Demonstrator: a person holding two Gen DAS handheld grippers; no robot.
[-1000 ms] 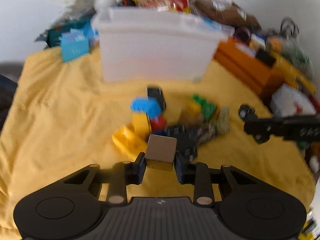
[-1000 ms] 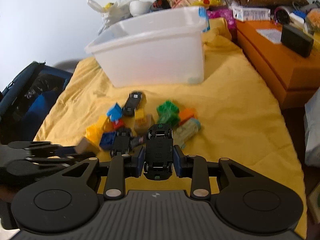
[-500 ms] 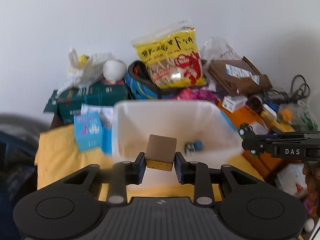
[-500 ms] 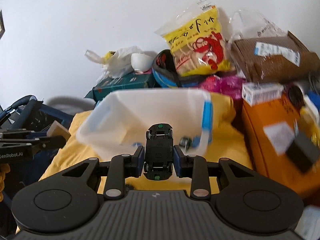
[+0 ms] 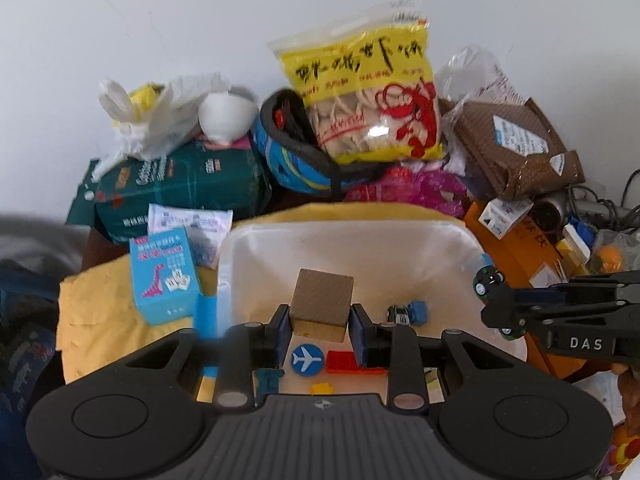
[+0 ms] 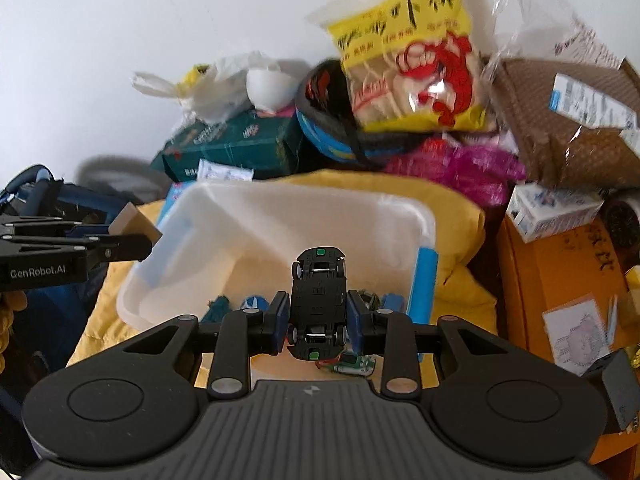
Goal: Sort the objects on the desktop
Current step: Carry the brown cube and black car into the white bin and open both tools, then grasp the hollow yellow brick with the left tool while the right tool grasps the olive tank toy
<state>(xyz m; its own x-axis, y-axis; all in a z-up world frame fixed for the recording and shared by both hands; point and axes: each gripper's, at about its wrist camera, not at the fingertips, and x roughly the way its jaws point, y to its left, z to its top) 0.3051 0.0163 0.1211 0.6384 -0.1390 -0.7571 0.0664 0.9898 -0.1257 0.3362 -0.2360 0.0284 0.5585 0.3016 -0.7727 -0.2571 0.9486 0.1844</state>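
My left gripper (image 5: 320,330) is shut on a brown wooden block (image 5: 320,302), held over the white plastic bin (image 5: 360,232). Inside the bin lie a blue disc with a plane (image 5: 307,359), a red flat brick (image 5: 344,361), a small yellow piece (image 5: 321,388) and a small car beside a blue piece (image 5: 408,313). My right gripper (image 6: 319,318) is shut on a black toy car (image 6: 319,300), underside showing, held over the same bin (image 6: 280,200). In the left wrist view the right gripper (image 5: 496,308) reaches in from the right; in the right wrist view the left gripper (image 6: 132,236) comes in from the left.
The bin sits on a yellow cloth (image 5: 100,300). A blue dinosaur card box (image 5: 164,280) stands left of it, an orange box (image 6: 560,280) right. Behind are a green package (image 5: 180,184), a yellow snack bag (image 5: 368,92), a helmet (image 5: 292,160) and a brown parcel (image 5: 516,148).
Both grippers have risen from the toy pile on the cloth and moved forward over the bin, each still holding its item. The bin's inside has come into view.
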